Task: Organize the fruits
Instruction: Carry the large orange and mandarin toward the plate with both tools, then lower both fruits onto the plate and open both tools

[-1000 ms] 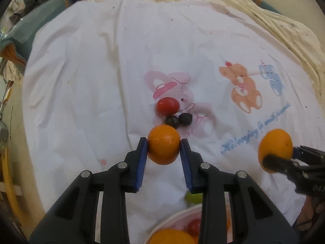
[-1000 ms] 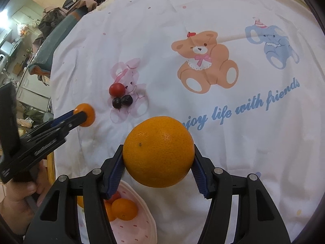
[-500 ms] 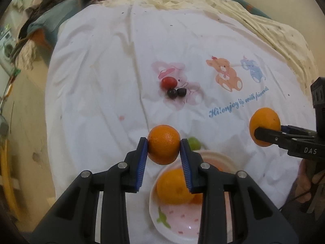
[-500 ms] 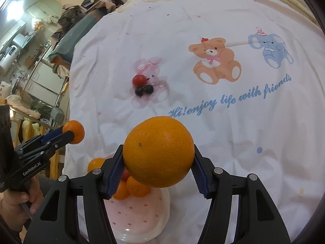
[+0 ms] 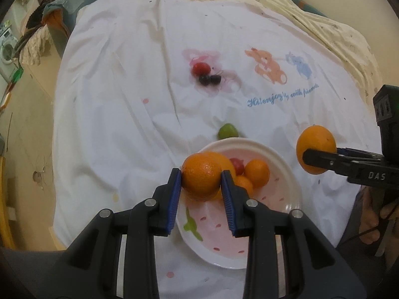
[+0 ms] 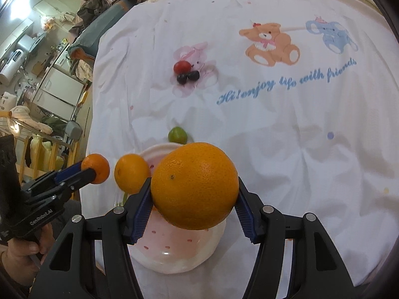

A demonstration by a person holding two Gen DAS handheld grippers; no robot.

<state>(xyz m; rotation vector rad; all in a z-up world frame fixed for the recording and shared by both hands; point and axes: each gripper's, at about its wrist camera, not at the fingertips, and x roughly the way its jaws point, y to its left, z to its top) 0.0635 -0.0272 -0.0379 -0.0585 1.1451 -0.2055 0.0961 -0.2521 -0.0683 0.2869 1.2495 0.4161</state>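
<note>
My left gripper [image 5: 201, 178] is shut on a small orange [image 5: 200, 175] and holds it above the left rim of a pink-spotted white bowl [image 5: 286, 172]. The bowl holds several oranges [image 5: 256, 172] and a red fruit [image 5: 237, 165]. My right gripper [image 6: 194, 194] is shut on a large orange [image 6: 194, 185] above the same bowl [image 6: 174, 251]; it shows at the right of the left wrist view [image 5: 315, 153]. A green fruit [image 5: 227, 130] lies just beyond the bowl. A red tomato [image 5: 200, 68] and two dark grapes [image 5: 209, 79] lie farther out on the cloth.
A white cloth [image 5: 119, 114] with cartoon animal prints and blue lettering covers the table. Its left edge drops to the floor. A cushioned chair back with clothes [image 5: 53, 17] stands at the far left. A cream quilt [image 5: 331, 30] lies at the far right.
Both grippers have pulled back toward me with their oranges. The bowl has come fully into view beneath them, and the tomato and grapes now lie farther away.
</note>
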